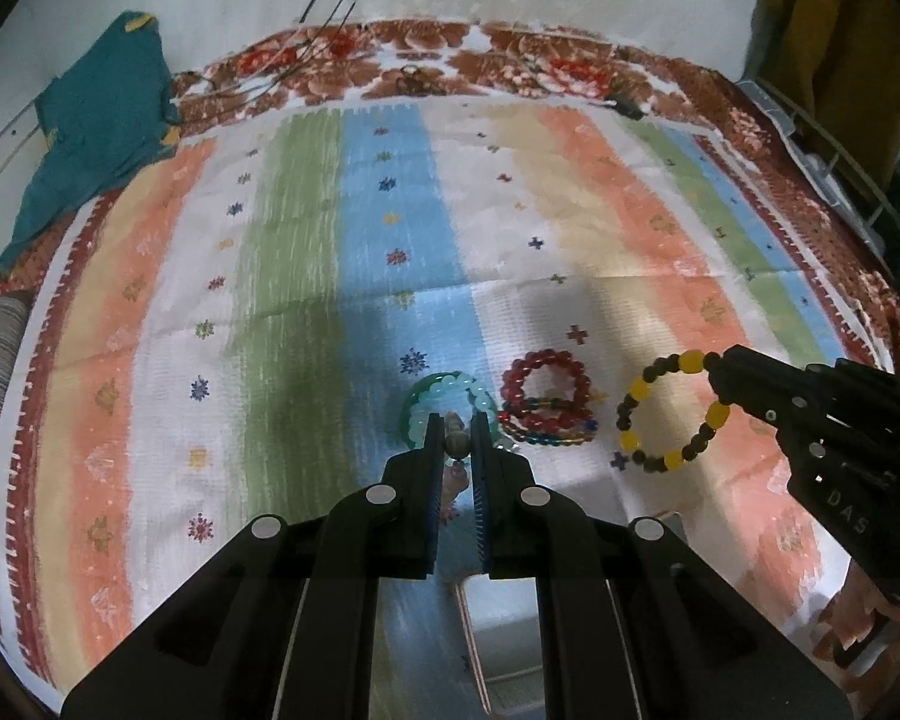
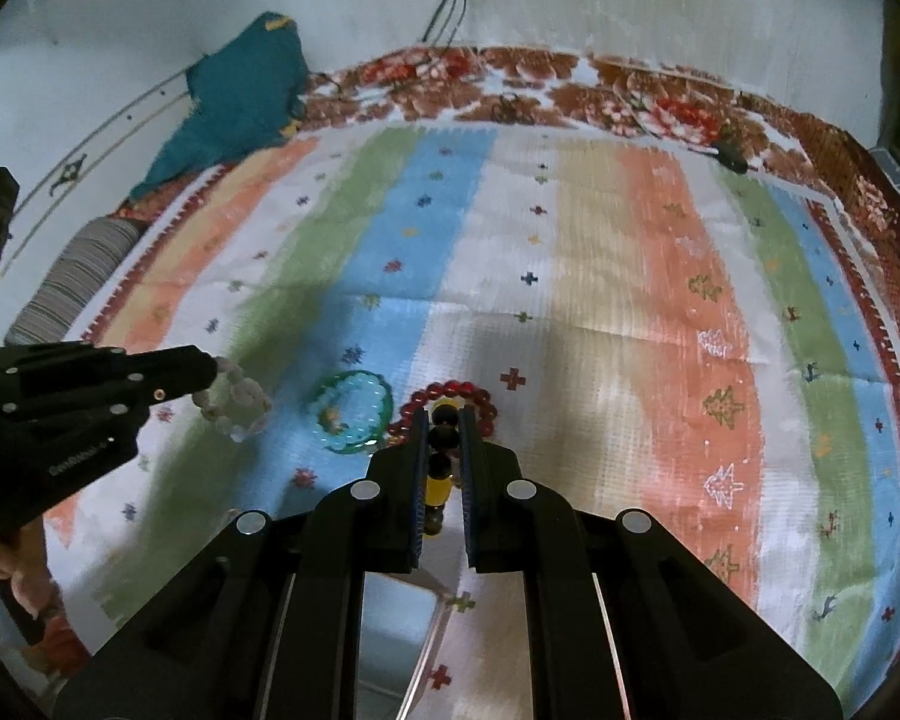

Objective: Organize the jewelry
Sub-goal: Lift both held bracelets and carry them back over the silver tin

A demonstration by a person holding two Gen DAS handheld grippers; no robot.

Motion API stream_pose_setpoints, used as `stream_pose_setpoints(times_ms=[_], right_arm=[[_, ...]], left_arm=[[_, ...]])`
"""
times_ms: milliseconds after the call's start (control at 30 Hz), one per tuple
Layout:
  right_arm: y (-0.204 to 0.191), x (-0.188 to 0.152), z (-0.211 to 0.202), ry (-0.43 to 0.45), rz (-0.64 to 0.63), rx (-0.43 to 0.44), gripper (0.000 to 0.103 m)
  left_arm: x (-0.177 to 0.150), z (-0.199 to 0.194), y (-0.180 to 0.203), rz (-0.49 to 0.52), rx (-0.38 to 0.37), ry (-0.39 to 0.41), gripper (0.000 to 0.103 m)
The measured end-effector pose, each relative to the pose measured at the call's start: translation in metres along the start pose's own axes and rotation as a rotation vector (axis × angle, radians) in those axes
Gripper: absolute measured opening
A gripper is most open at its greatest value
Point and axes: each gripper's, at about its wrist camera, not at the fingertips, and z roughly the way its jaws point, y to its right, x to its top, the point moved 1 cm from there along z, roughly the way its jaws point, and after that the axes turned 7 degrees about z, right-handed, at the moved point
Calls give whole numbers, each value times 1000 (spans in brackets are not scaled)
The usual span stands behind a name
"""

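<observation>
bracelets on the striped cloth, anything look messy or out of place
Slightly. The red bead bracelet lies overlapping a multicolored strand in a small heap instead of lying apart. The green bracelet lies flat beside them. Nothing looks broken or spilled.

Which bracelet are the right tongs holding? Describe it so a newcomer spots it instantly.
On the striped cloth, look right of the dark red bracelets. The right tongs grip a yellow-and-dark beaded bracelet, the only one with yellow beads.

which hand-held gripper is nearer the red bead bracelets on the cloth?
Too close to call. The left hand-held gripper and right hand-held gripper flank the red bead bracelets, each holding another bracelet.
</observation>
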Motion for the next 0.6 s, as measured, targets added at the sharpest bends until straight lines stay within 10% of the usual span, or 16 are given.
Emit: stream_pose_setpoints(times_ms=[600], right_arm=[[-20,-29,-60,90,-35,70,11]], left_arm=[[-29,-65,33,24,-89,118,8]])
